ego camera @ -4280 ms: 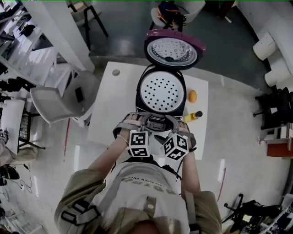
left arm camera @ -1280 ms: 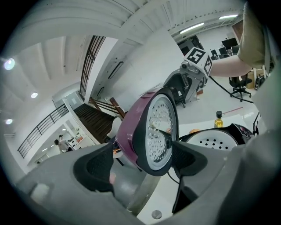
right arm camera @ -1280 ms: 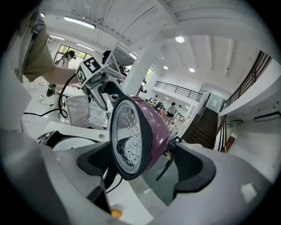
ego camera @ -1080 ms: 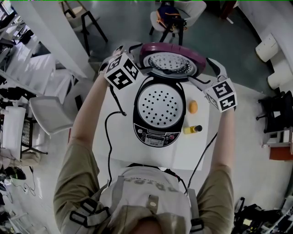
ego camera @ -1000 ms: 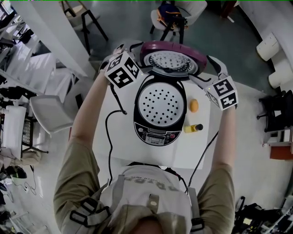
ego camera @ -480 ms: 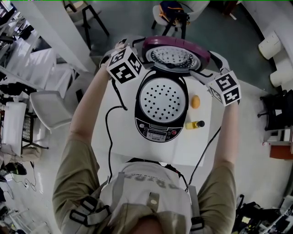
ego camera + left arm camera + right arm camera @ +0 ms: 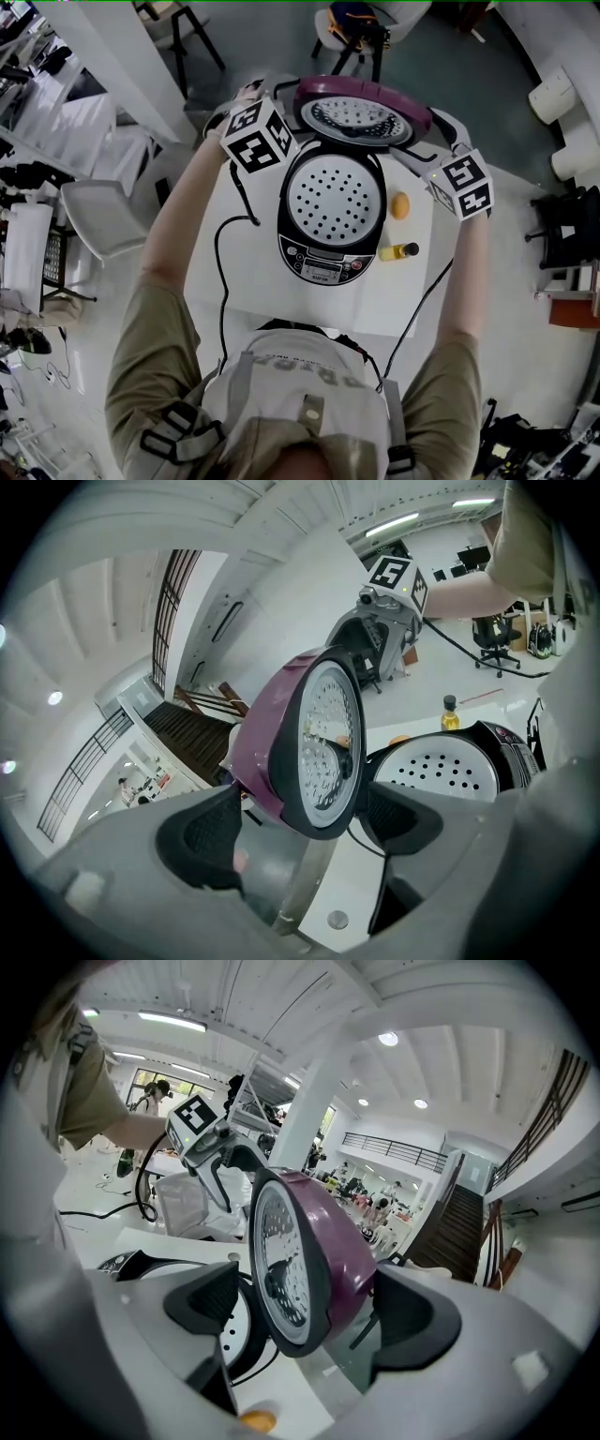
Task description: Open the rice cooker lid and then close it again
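The rice cooker (image 7: 330, 211) stands on the white table (image 7: 246, 281) with its purple lid (image 7: 364, 108) raised upright; a perforated white tray (image 7: 335, 194) fills the pot. My left gripper (image 7: 286, 101) reaches the lid's left side and my right gripper (image 7: 422, 141) its right side. In the left gripper view the lid (image 7: 314, 752) stands edge-on between the open jaws of the left gripper (image 7: 300, 827), with gaps at both pads. In the right gripper view the lid (image 7: 309, 1255) likewise sits between the open jaws of the right gripper (image 7: 309, 1312).
An orange fruit (image 7: 399, 205) and a small yellow bottle (image 7: 398, 251) lie right of the cooker. A black cable (image 7: 223, 262) trails across the table's left part. A white chair (image 7: 98, 216) stands left of the table, another chair (image 7: 352, 28) beyond it.
Both grippers rose from the cooker's front to flank the raised lid. Over the last second they edged closer around its sides; the lid stays up.
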`<state>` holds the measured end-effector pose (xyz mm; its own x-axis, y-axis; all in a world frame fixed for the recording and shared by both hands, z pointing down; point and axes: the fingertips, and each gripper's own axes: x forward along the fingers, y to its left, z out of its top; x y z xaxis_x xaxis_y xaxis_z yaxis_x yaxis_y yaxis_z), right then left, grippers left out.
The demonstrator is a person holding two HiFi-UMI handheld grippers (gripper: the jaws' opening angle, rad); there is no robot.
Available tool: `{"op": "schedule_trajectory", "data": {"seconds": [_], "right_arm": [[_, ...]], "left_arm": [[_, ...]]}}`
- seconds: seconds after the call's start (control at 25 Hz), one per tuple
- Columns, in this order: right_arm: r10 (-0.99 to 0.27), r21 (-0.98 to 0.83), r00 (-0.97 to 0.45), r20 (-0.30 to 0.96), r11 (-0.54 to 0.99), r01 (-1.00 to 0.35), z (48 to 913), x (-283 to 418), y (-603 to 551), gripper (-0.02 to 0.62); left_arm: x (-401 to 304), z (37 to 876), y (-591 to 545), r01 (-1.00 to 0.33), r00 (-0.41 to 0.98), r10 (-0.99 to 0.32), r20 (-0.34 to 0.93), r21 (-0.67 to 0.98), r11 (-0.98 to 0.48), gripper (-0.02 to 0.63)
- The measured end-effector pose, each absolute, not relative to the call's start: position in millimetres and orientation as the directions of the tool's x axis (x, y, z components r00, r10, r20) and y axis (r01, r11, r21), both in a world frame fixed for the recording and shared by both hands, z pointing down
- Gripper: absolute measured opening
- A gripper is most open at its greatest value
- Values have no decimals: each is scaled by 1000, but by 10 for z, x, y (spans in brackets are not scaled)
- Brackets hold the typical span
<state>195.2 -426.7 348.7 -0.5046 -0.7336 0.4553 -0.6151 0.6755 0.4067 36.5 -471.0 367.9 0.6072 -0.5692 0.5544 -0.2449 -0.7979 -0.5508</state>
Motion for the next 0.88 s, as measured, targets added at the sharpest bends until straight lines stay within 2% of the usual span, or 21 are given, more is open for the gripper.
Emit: {"op": "schedule_trajectory", "data": {"seconds": [0.88], "right_arm": [[-726,445,-479,493,684,-578,3641,1840,-3705,423]], "left_arm": [[232,3797,-4149,-225,602,-552,577,-541,-810,431]]}}
